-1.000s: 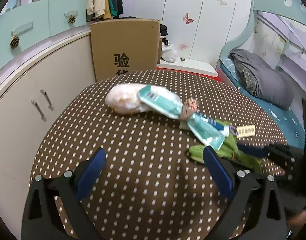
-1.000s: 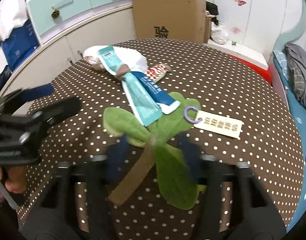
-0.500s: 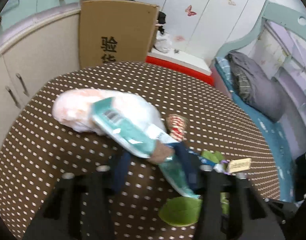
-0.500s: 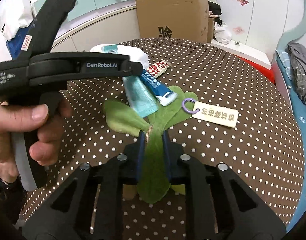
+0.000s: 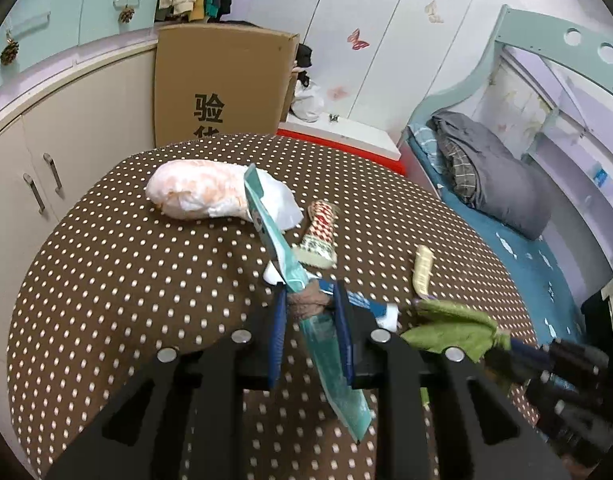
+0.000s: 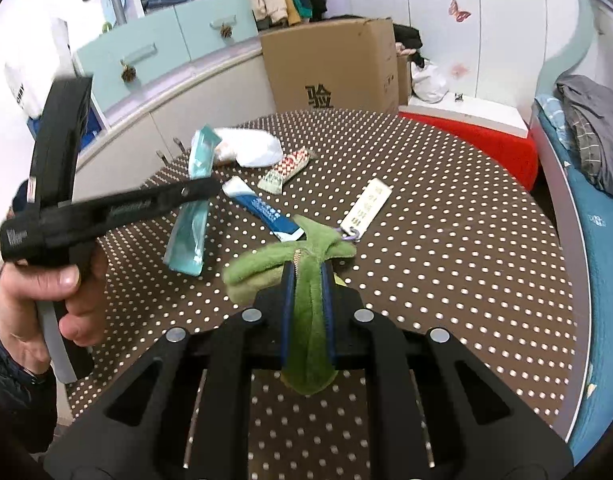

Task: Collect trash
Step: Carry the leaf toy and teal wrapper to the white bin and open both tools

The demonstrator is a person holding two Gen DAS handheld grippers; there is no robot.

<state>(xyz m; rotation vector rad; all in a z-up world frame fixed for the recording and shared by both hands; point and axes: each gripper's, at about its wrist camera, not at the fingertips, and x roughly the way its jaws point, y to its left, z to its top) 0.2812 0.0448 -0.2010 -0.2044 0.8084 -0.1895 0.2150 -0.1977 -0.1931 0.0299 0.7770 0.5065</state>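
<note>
So both grippers have something right now, which puts us at the lift-off part of the pickup.

Nearest in the right wrist view, the right gripper (image 6: 308,312) has its jaws pressed together on the green fabric pouch (image 6: 302,264), pinching a flap of it with the zipper showing just above the pads. The pouch's ring drags a cream tag (image 6: 366,208) along at about 1 o'clock from the grip; the far end of the tag looks like it's on the polka-dot table (image 6: 466,240).

On the left side, the left gripper (image 5: 312,332) is closing its jaws around the teal wrapper (image 5: 330,364), right where a brown band cinches it. The wrapper sticks out both ways, up toward 11 o'clock and down toward 5 o'clock, clear of the cloth.

Left lying on the table: a blue packet (image 6: 266,212) just beyond the pouch, a red-and-white patterned wrapper (image 6: 286,170) further at 12 o'clock, and at the far end a white crumpled bag (image 6: 252,150). A cardboard box (image 6: 330,64) stands past the table edge.

Next move, I reckon: carry both pieces off to wherever the trash goes (no bin in either view, so can't say where). The tag may swing, and the wrapper grip is narrow, so slow and level seems smart. Then back for the other three.
</note>
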